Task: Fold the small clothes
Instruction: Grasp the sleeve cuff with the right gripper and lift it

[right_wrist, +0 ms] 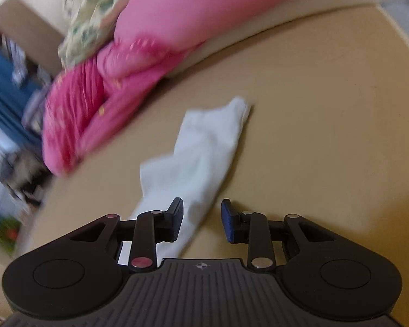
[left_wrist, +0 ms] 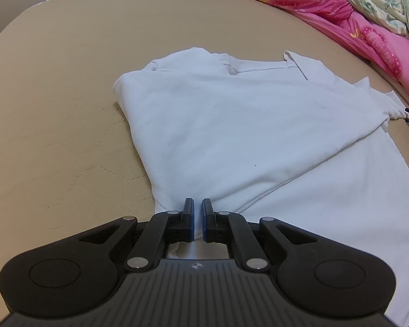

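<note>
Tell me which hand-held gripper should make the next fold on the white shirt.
Probably the right hand-held gripper: its jaws are open and empty over a loose part of the white shirt. The left hand-held gripper is busy, shut on the shirt's near edge.

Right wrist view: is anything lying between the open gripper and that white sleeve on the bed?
Nothing visible does. The white sleeve lies flat on the tan bed cover, its near end already between the right gripper's open fingers, which do not press it. The pink quilt is heaped well off to the side.
</note>
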{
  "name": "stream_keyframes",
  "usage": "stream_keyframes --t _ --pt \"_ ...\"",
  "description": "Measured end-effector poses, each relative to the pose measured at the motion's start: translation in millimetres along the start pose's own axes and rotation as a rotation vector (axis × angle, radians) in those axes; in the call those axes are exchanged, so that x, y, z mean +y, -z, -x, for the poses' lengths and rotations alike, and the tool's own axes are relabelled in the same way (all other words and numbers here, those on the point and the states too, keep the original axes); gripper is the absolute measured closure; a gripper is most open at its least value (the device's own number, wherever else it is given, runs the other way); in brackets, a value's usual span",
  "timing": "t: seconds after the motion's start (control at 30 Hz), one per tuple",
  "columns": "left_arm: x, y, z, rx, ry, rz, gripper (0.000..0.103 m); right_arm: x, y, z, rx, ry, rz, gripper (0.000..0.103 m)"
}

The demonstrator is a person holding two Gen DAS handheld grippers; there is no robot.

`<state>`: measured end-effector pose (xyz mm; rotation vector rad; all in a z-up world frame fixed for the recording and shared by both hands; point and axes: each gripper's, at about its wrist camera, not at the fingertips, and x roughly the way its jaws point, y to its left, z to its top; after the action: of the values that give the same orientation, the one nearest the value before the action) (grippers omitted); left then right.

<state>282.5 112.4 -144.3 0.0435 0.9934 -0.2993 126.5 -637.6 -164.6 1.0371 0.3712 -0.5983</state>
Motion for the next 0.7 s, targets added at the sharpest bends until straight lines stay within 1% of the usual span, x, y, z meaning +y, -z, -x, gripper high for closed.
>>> stream_keyframes --t 0.1,0.13,0.17,0.2,0.23,0.27,0.33,0.37,0.4,0.43,0.5,0.53,0.6,0.63,0.67,0.7 --pt "2.8 1.9 0.7 -0.008 0.01 0.013 0.097 -19.0 -9.0 -13.2 -0.044 -0.062 -0.127 0.071" --pt "3.3 2.2 0.8 -0.01 0.012 0.016 0.097 -22.8 -12.3 -17.7 -0.053 -0.08 -0.151 0.072" --pt "3.5 2.5 0.9 -0.013 0.013 0.019 0.097 -23.4 -20.0 -26.4 -0.06 -0.089 -0.161 0.074" --pt "3.1 2.5 0.9 -0.014 0.013 0.018 0.097 -26.7 -19.4 -27.4 -0.069 -0.094 -0.169 0.076" --pt "2.5 2.7 1.0 -0.015 0.012 0.016 0.097 -28.2 -17.8 -28.8 -0.075 -0.09 -0.172 0.082" --pt "2.0 2.7 1.2 -0.016 0.011 0.015 0.097 -29.6 -16.7 -29.4 -0.079 -0.077 -0.167 0.092" --pt "1.4 1.8 1.1 -0.014 0.009 0.016 0.097 -25.0 -14.4 -28.6 -0.103 -0.054 -0.164 0.096" --pt "1.4 1.4 1.2 -0.012 0.009 0.018 0.097 -19.2 -12.3 -24.4 -0.122 -0.028 -0.148 0.096" --pt "1.3 1.0 1.0 -0.011 0.008 0.021 0.097 -5.1 -11.0 -20.0 -0.146 0.008 -0.102 0.096" --pt "0.9 0.6 1.1 -0.009 0.006 0.025 0.097 19.1 -13.4 -22.8 -0.174 0.025 -0.038 0.097" --pt "0.4 -0.3 1.0 -0.006 0.003 0.028 0.097 77.5 -8.7 -15.0 -0.229 0.041 0.15 0.097" --pt "0.3 -0.9 1.1 -0.004 0.002 0.029 0.097 110.4 -2.2 -7.4 -0.246 0.027 0.244 0.097" --pt "2.2 -2.8 1.3 0.004 0.006 0.04 0.097 176.9 28.7 26.4 -0.282 -0.103 0.423 0.097" --pt "4.0 -4.5 1.7 0.011 0.012 0.053 0.097 212.5 54.7 46.9 -0.299 -0.185 0.517 0.097" --pt "6.9 -6.1 2.8 0.017 0.021 0.072 0.097 240.5 80.2 62.8 -0.295 -0.262 0.582 0.097" --pt "10.3 -7.4 4.4 0.018 0.033 0.09 0.097 269.3 113.1 80.8 -0.272 -0.357 0.633 0.097"
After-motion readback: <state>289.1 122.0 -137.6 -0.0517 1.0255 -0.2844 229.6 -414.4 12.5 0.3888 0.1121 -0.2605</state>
